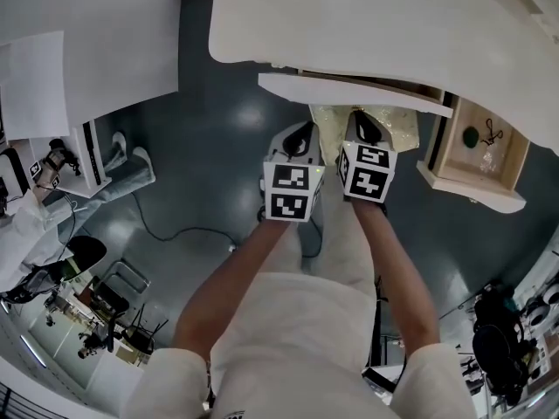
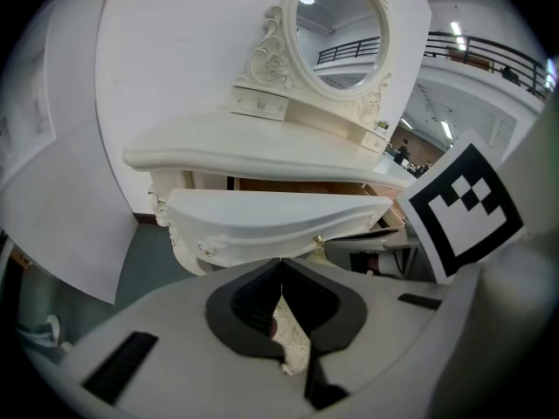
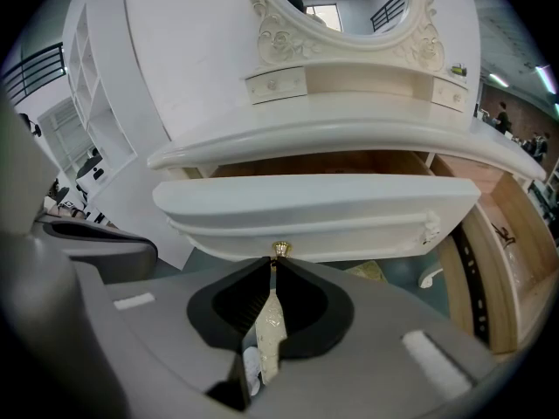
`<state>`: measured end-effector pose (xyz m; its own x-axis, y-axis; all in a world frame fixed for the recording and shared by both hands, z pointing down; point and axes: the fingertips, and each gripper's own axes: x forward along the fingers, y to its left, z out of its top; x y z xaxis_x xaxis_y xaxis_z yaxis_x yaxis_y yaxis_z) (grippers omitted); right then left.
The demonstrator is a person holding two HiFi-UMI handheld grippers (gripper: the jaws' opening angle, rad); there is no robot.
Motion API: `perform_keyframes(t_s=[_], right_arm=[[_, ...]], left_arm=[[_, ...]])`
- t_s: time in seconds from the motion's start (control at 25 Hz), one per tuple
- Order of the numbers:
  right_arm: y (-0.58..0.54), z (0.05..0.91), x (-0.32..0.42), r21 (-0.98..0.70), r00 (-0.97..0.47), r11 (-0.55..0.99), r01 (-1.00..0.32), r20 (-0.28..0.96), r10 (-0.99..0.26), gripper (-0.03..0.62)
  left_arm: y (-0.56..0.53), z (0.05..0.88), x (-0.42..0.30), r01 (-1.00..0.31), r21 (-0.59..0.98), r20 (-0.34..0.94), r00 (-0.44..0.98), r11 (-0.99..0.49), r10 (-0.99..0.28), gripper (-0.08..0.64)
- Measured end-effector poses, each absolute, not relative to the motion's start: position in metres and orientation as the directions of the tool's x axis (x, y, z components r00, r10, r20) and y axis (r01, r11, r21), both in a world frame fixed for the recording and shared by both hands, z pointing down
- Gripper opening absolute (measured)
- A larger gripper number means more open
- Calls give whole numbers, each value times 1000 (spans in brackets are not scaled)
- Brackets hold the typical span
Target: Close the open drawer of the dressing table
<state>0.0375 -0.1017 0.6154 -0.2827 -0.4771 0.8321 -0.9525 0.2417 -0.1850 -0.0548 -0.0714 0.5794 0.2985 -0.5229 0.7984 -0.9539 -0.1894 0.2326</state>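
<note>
The white dressing table (image 1: 384,20) has its middle drawer (image 1: 349,90) pulled out from under the top. In the right gripper view the drawer front (image 3: 314,212) fills the middle, with a small gold knob (image 3: 280,250) at its lower edge. My right gripper (image 3: 272,264) has its jaws nearly together, a thin slit between them, and their tips are right at that knob. In the left gripper view the same knob (image 2: 319,241) lies just right of my left gripper (image 2: 281,262), which is shut and empty below the drawer front (image 2: 271,216). Both grippers, left (image 1: 300,138) and right (image 1: 362,127), point at the drawer.
A second drawer (image 1: 479,147) with a bare wooden inside stands open at the table's right side, close to my right gripper. An oval mirror (image 2: 341,29) tops the table. White wall panels (image 1: 87,42) stand at the left. Cables and equipment lie on the dark floor (image 1: 201,147).
</note>
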Motion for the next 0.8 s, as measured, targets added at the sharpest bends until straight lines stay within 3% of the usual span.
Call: perform_keyframes(t_s=[0.8], right_arm=[[-133, 618, 38, -186, -280, 229, -955, 815, -508, 11]], left_arm=[[-84, 582, -55, -955, 234, 795, 295, -181, -530, 9]])
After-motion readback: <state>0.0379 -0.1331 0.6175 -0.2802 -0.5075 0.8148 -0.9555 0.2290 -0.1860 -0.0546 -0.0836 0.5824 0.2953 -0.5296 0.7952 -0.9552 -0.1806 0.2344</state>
